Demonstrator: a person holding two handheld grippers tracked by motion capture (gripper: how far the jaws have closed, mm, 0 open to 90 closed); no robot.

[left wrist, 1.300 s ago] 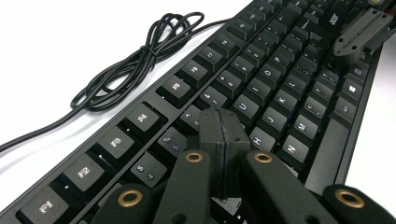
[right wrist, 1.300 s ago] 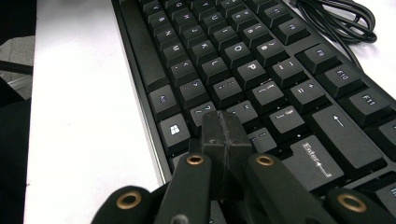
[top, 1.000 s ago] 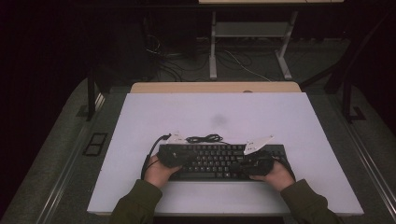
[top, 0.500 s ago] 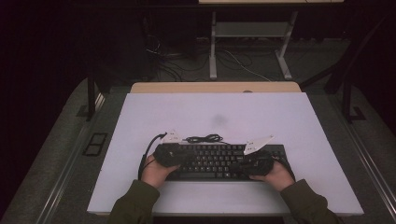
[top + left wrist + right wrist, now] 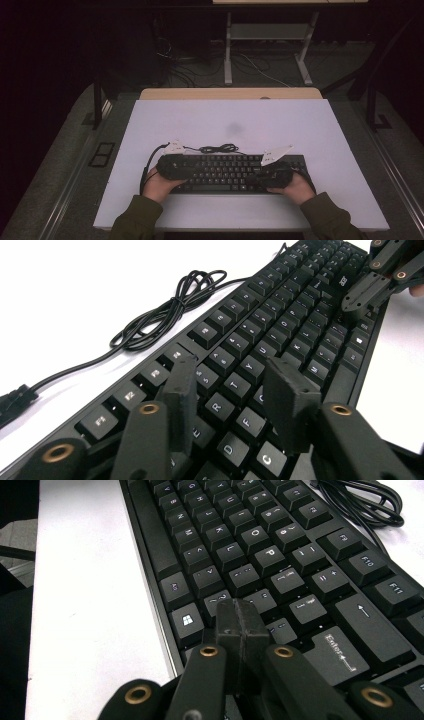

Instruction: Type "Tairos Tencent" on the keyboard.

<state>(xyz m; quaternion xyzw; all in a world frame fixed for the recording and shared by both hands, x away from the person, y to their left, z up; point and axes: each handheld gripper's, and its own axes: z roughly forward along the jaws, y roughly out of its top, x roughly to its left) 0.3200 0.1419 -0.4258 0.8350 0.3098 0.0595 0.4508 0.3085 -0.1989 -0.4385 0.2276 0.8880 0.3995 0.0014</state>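
Now: keyboard [image 5: 232,172] lies flat under both grippers, its coiled cable [image 5: 218,148] just beyond | left gripper [image 5: 235,390] jaws have just been opening, apart over the R–F keys, nothing between | right gripper [image 5: 242,622] jaws together, tip beside Enter | advice: press one key squarely with the closed tip, keep the left clear.

Keyboard [image 5: 260,555] ends cut by frame edges; cable [image 5: 165,310] plug blurred at left edge
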